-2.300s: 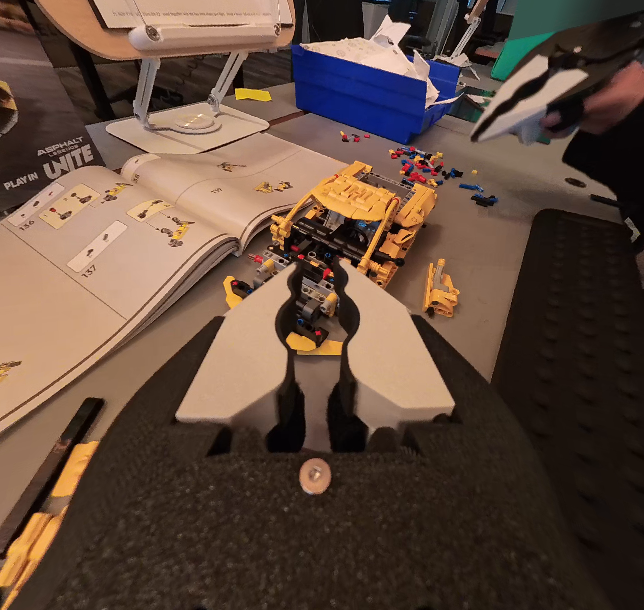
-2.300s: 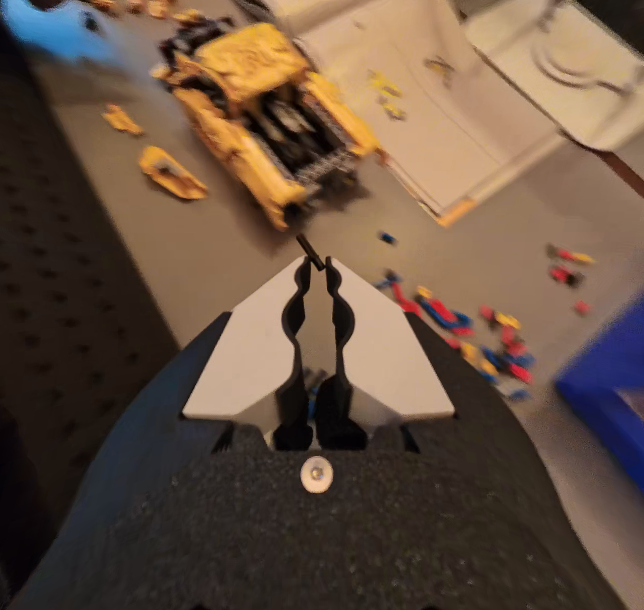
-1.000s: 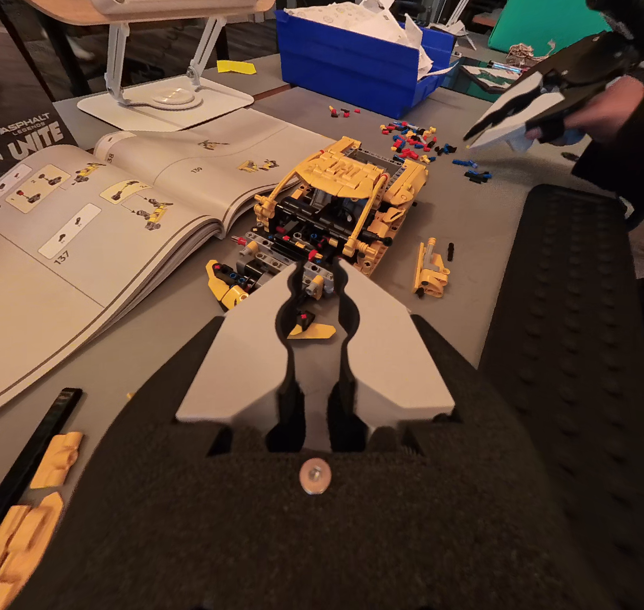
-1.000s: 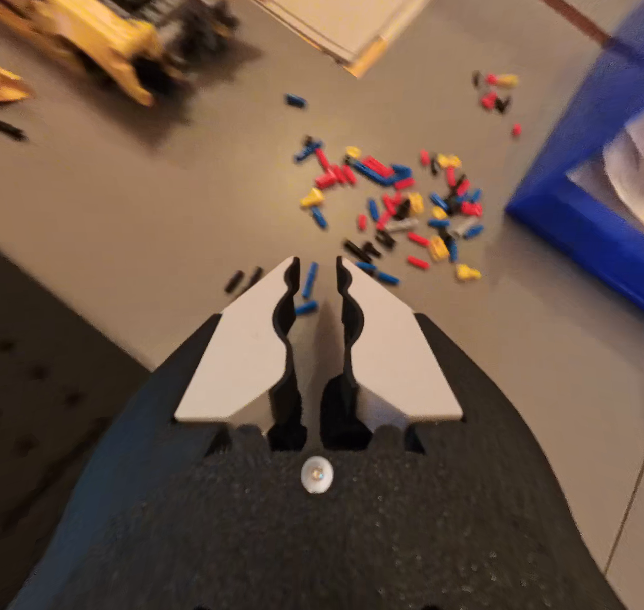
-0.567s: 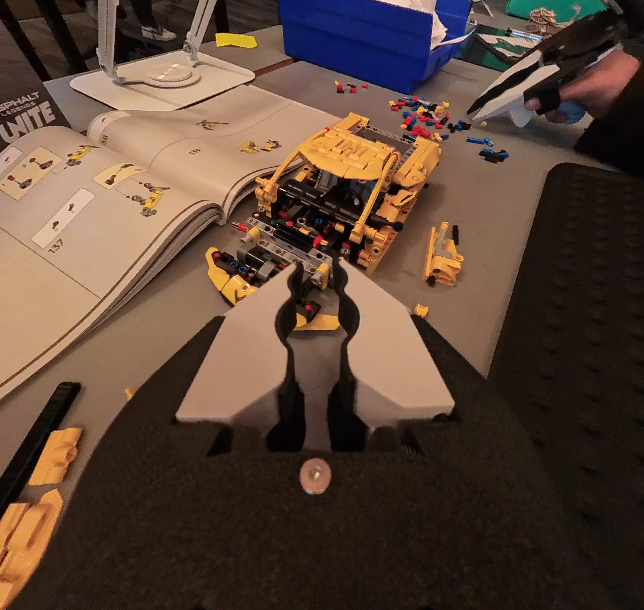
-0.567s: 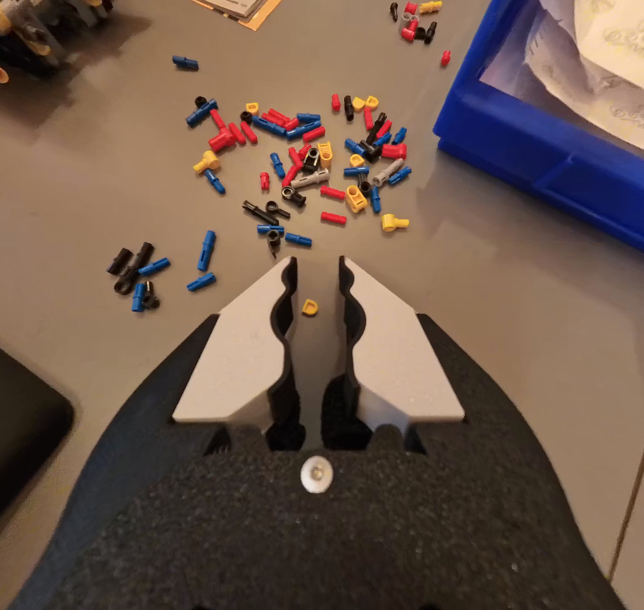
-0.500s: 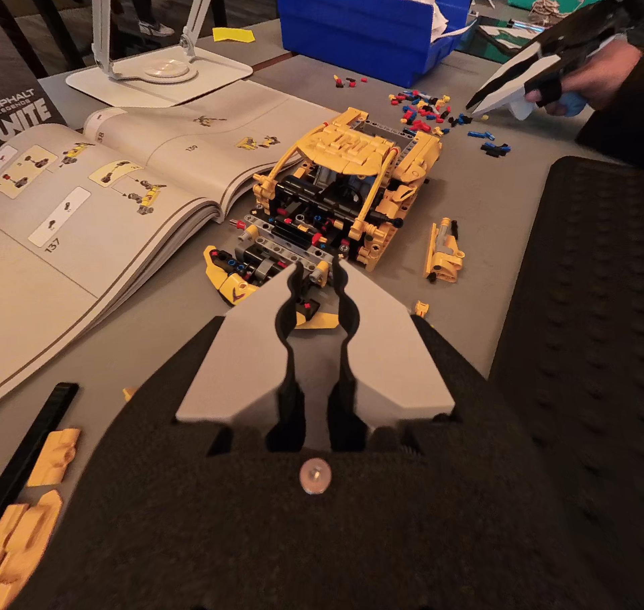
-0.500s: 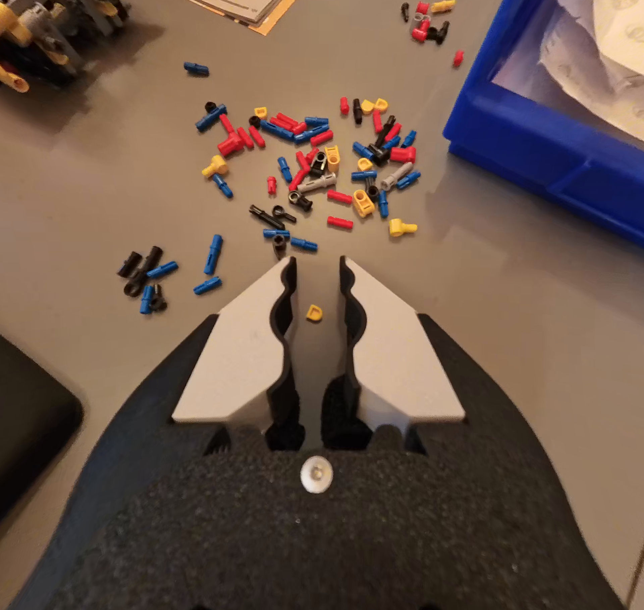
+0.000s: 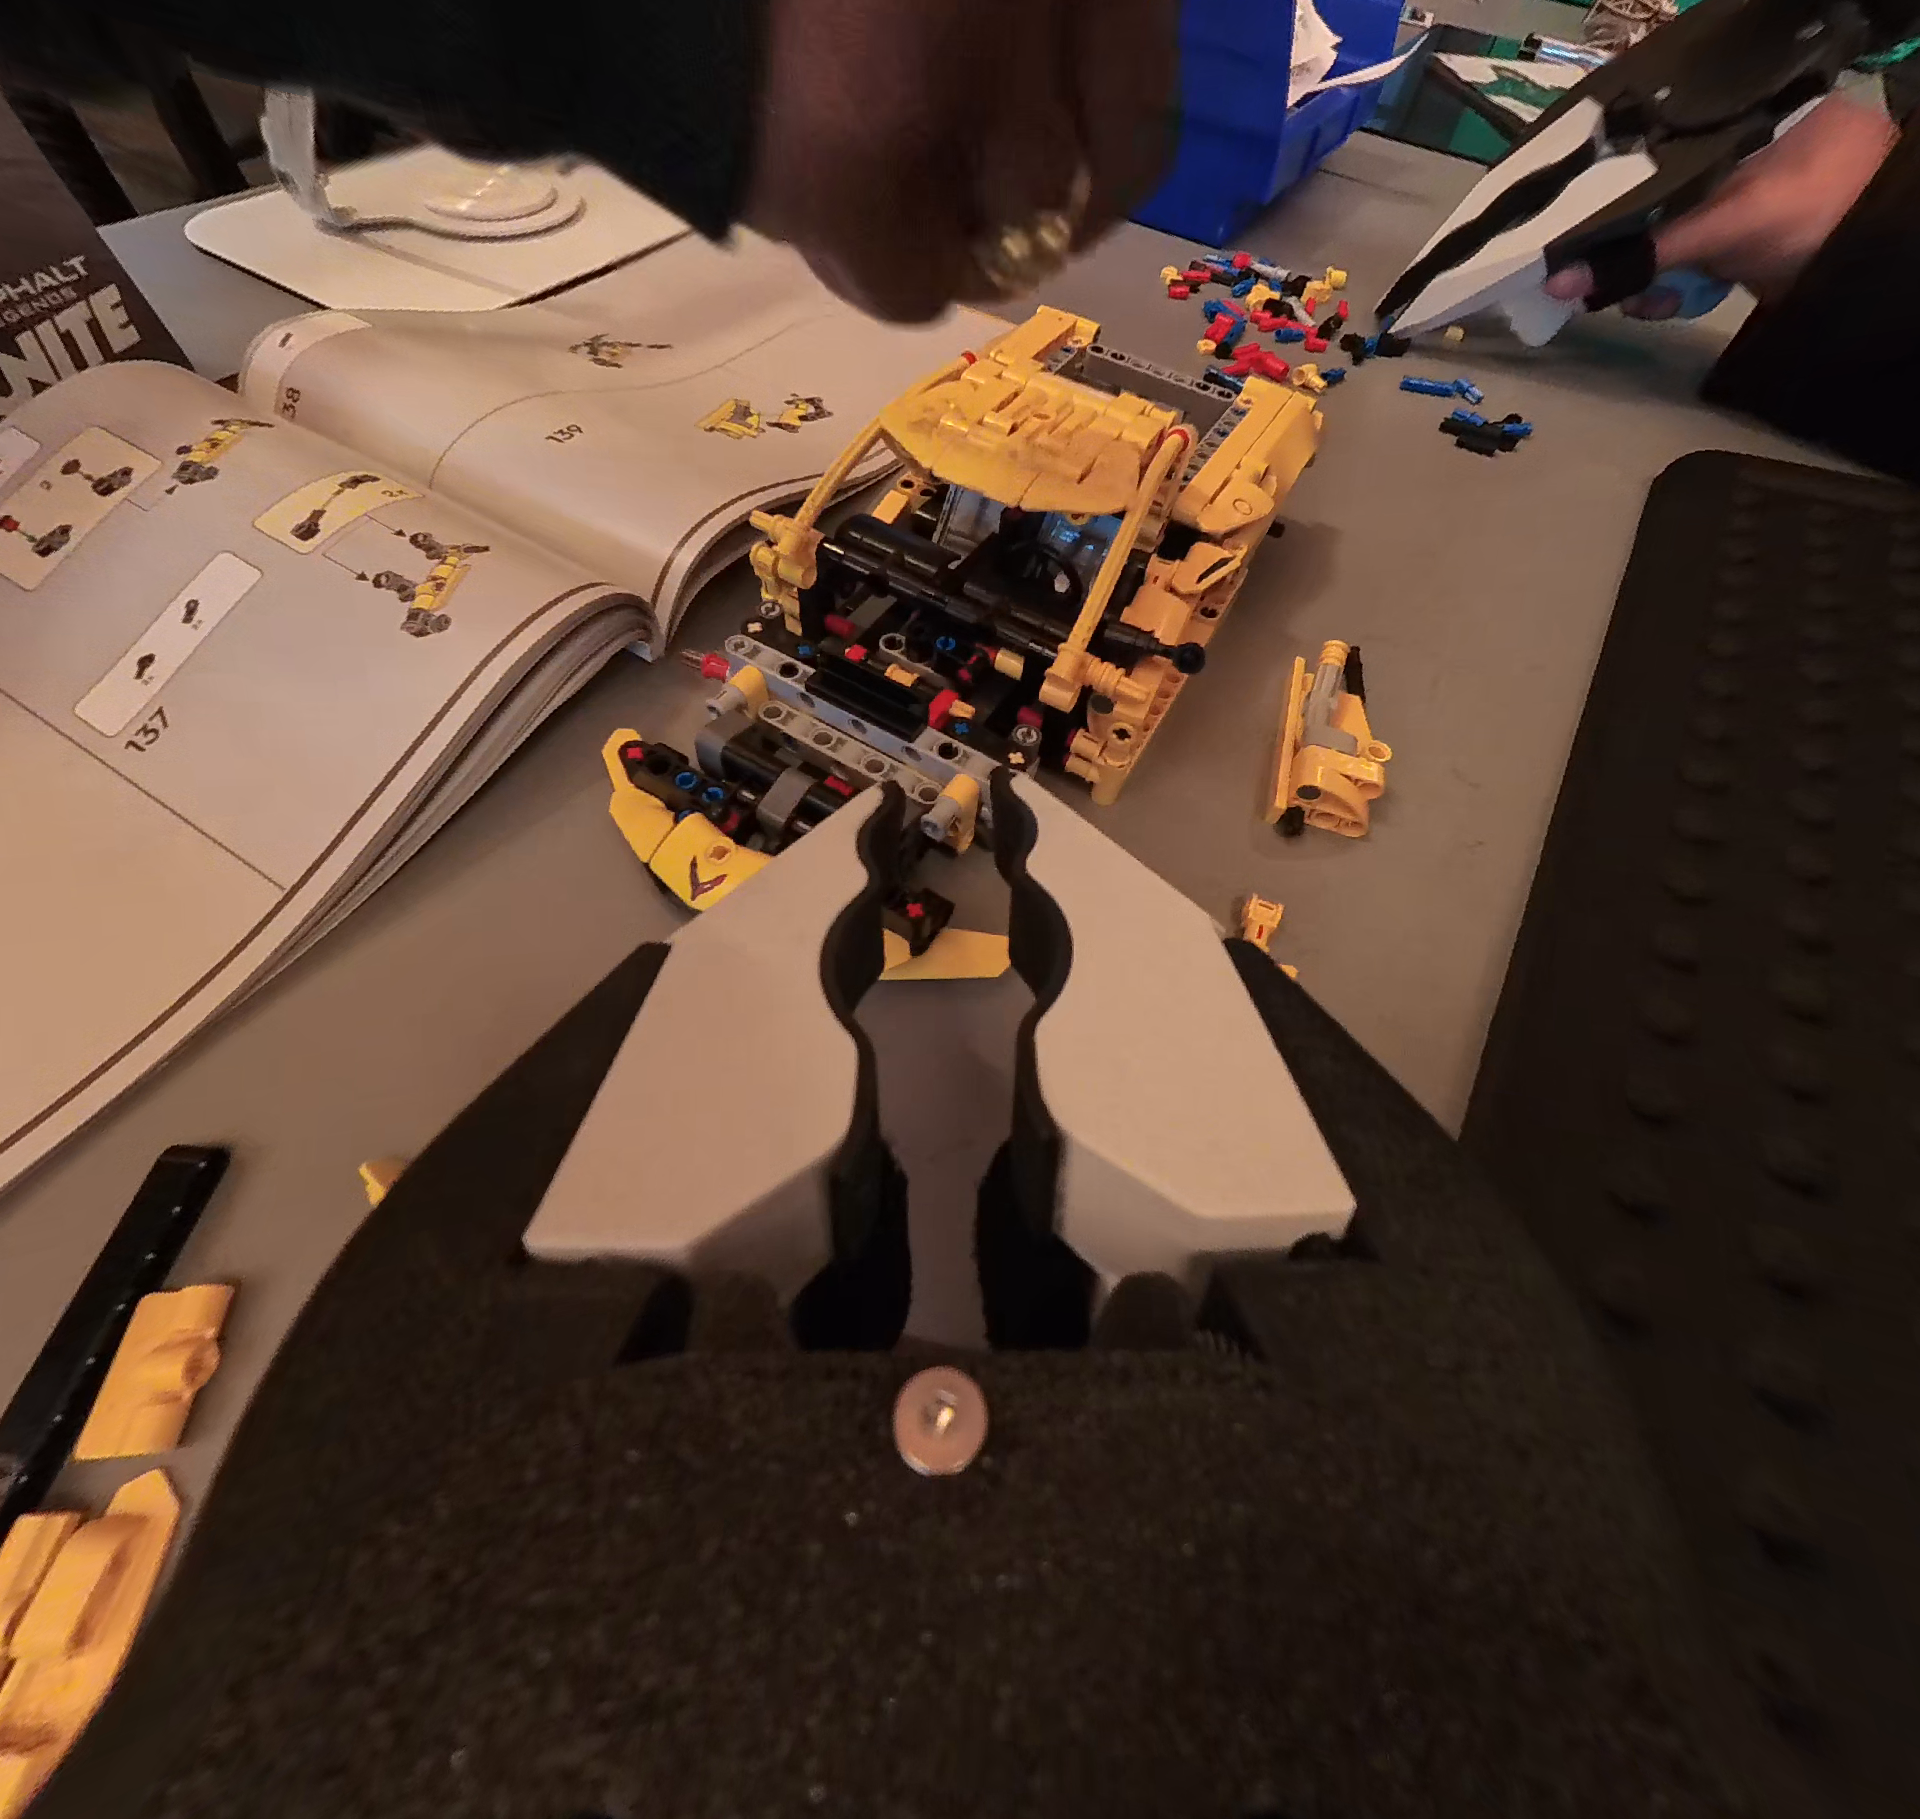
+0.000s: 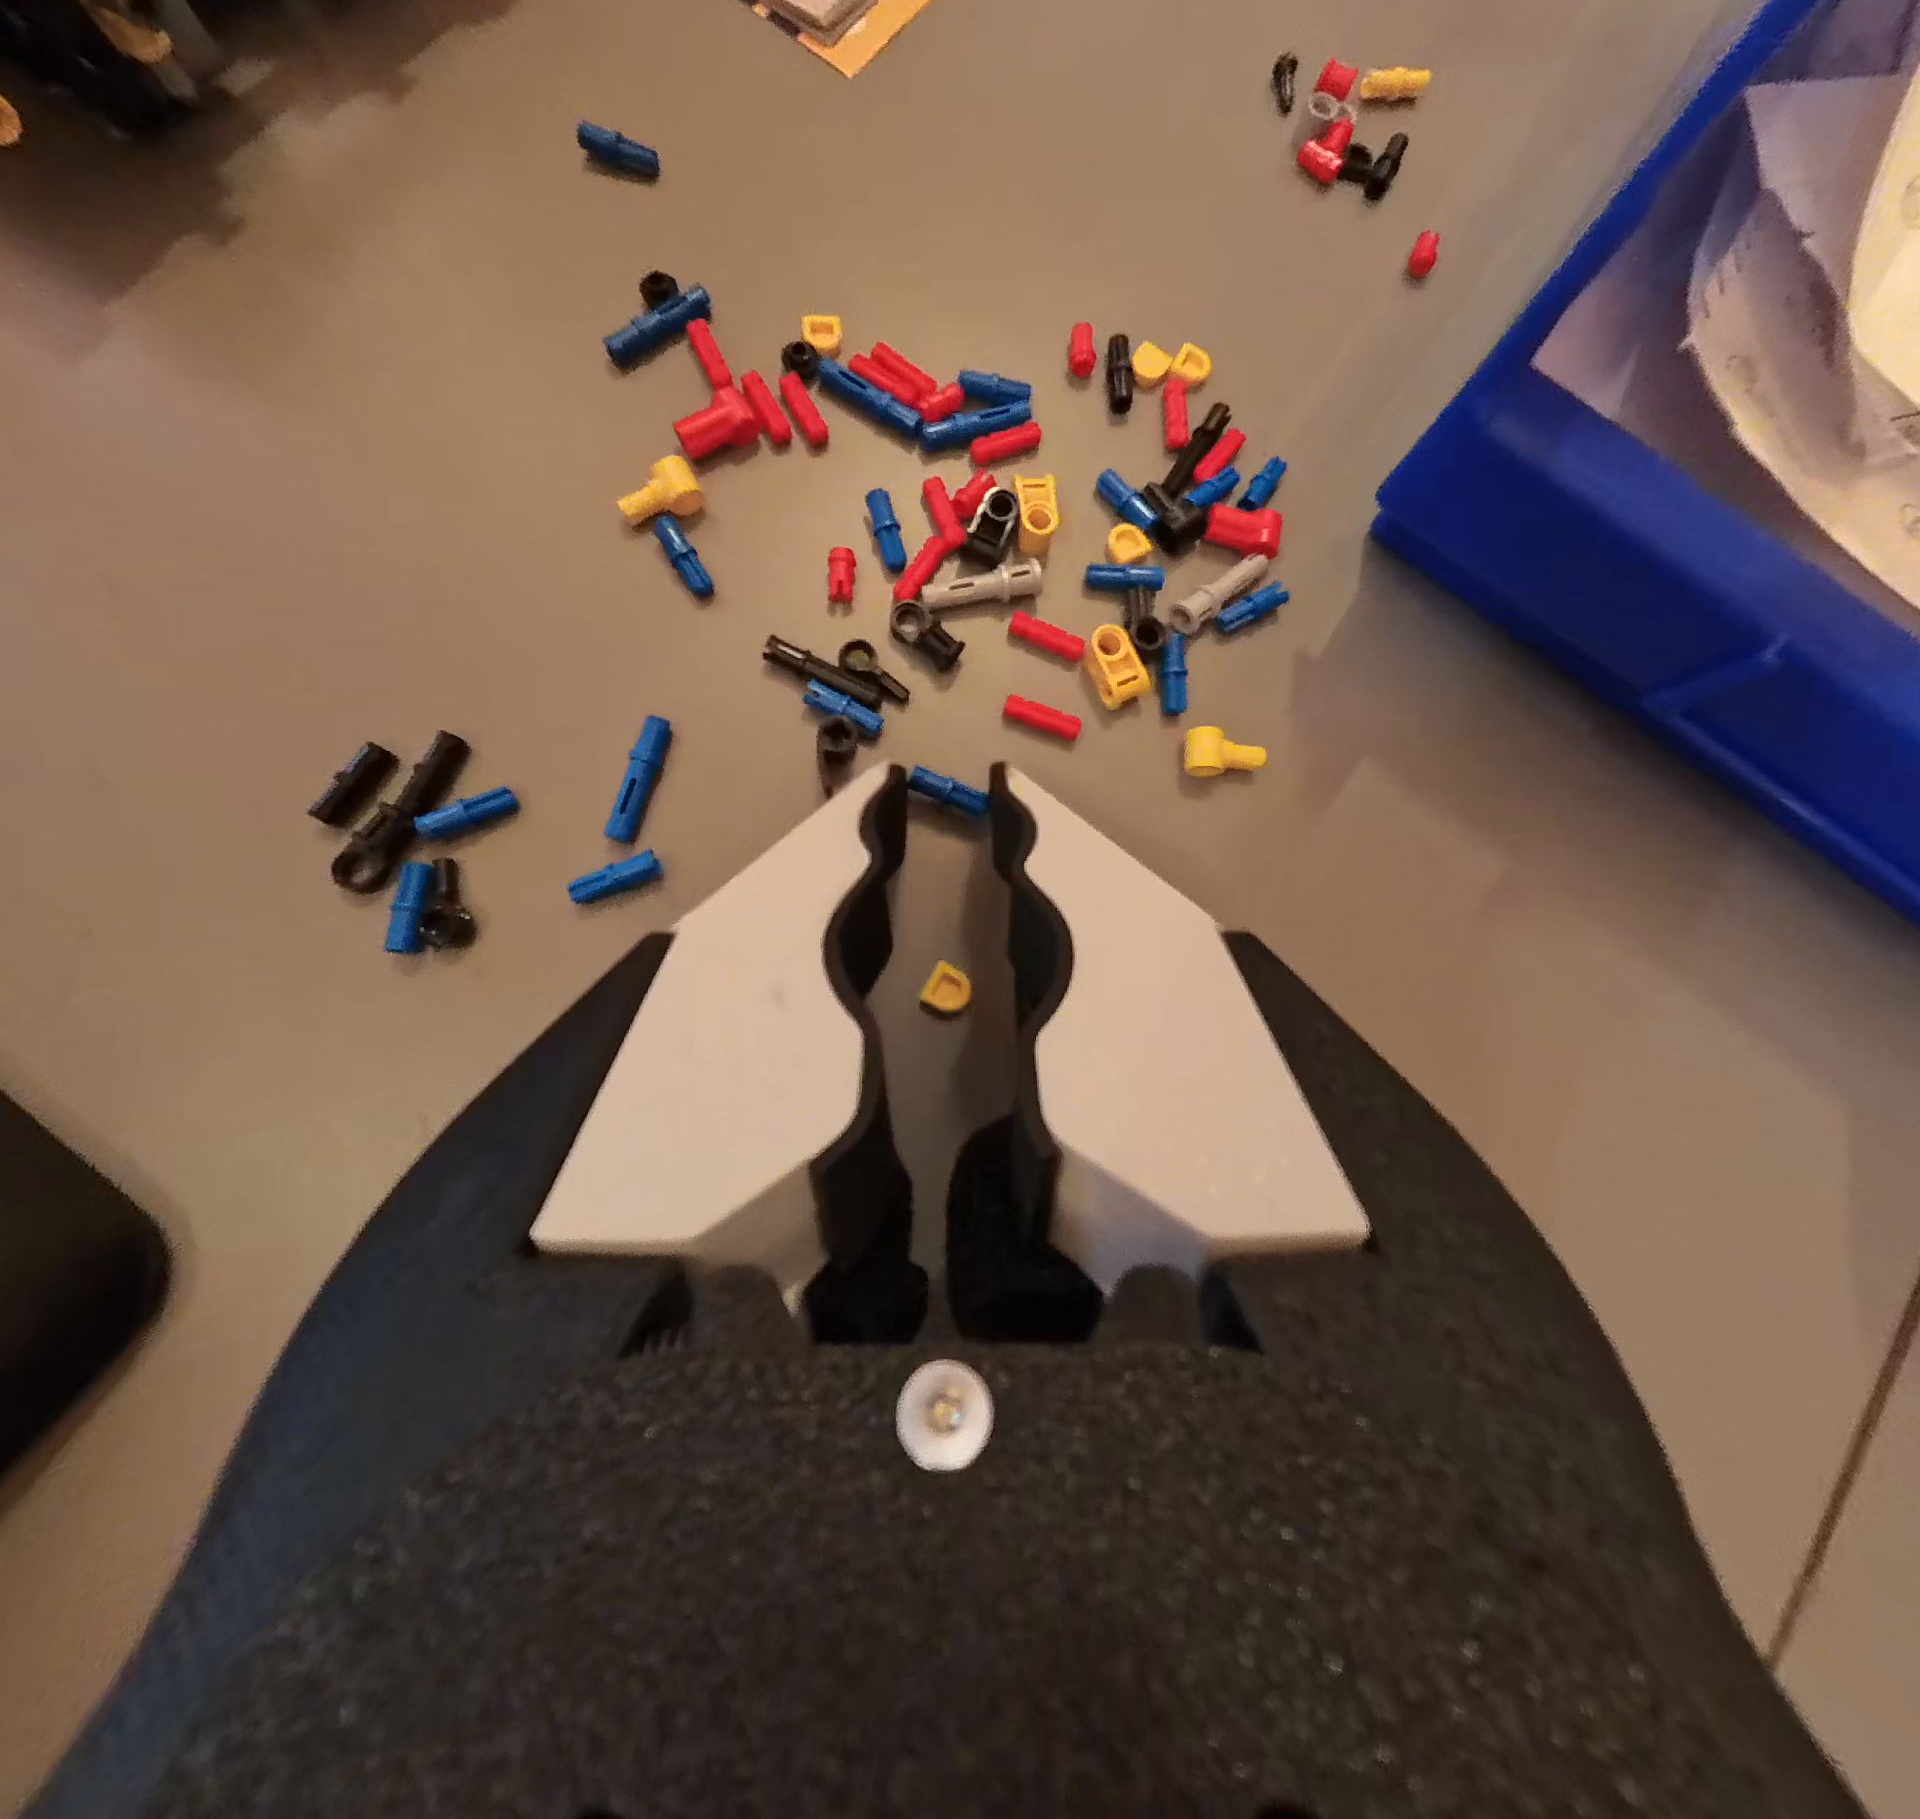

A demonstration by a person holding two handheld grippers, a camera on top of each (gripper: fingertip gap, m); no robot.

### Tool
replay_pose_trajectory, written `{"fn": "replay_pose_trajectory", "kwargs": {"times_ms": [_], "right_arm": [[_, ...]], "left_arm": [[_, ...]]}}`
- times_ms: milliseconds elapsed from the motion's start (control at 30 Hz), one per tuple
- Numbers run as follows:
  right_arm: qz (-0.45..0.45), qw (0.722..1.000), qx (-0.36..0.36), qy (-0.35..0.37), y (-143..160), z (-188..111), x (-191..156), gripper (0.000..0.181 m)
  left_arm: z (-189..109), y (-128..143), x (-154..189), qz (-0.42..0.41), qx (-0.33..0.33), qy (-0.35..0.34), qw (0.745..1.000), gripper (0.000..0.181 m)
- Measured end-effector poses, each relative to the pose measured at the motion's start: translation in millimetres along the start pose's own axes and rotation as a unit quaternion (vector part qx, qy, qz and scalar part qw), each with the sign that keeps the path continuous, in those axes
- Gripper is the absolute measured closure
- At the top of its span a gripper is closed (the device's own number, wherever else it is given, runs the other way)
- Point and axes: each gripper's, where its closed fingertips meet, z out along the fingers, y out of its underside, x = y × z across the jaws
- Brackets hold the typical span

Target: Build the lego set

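R view: loose pins [image 10: 966, 522]; L view: yellow car [image 9: 1039, 564] (someone's hand [image 9: 935, 107] overhead).

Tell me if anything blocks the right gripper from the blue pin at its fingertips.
Nothing visible does. The right gripper is open with the blue pin lying on the table right between its tips; a small yellow piece lies nearer the base, off the path.
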Motion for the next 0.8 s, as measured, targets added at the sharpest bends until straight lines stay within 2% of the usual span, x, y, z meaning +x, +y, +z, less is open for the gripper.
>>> {"fn": "replay_pose_trajectory", "kwargs": {"times_ms": [100,167,267,333,467,533,667,800], "right_arm": [[0.001,1.0,0.011,0.026,-8.5,-17.5,6.1,0.167],[0.007,0.999,0.032,0.017,-23.9,-32.3,-3.2,0.167],[-0.014,0.997,0.061,-0.046,-53.1,-47.5,-51.4,0.167],[-0.036,0.991,0.077,-0.1,-70.9,-48.3,-99.2,0.167],[-0.067,0.972,0.091,-0.204,-90.9,-30.4,-198.8,0.167],[-0.068,0.965,0.082,-0.238,-94.0,-15.2,-233.4,0.167],[-0.093,0.966,0.036,-0.239,-85.6,14.7,-257.2,0.166],[-0.123,0.965,0.012,-0.232,-80.6,25.4,-266.6,0.166]], "left_arm": [[-1.0,-1.8,0.5,0.001,0.004,0.0,1.0,0.165],[-1.6,-3.1,1.3,0.001,0.006,0.001,1.0,0.165],[-2.2,-4.2,2.9,0.006,0.008,0.002,1.0,0.165],[-3.2,-6.0,4.2,0.009,0.011,0.003,1.0,0.165],[-5.4,-9.1,7.4,0.012,0.018,0.005,1.0,0.165],[-5.3,-8.2,8.7,0.013,0.016,0.008,1.0,0.165],[-6.3,-9.6,10.3,0.014,0.02,0.009,1.0,0.165],[-6.4,-10.0,11.5,0.015,0.021,0.011,1.0,0.165]]}}
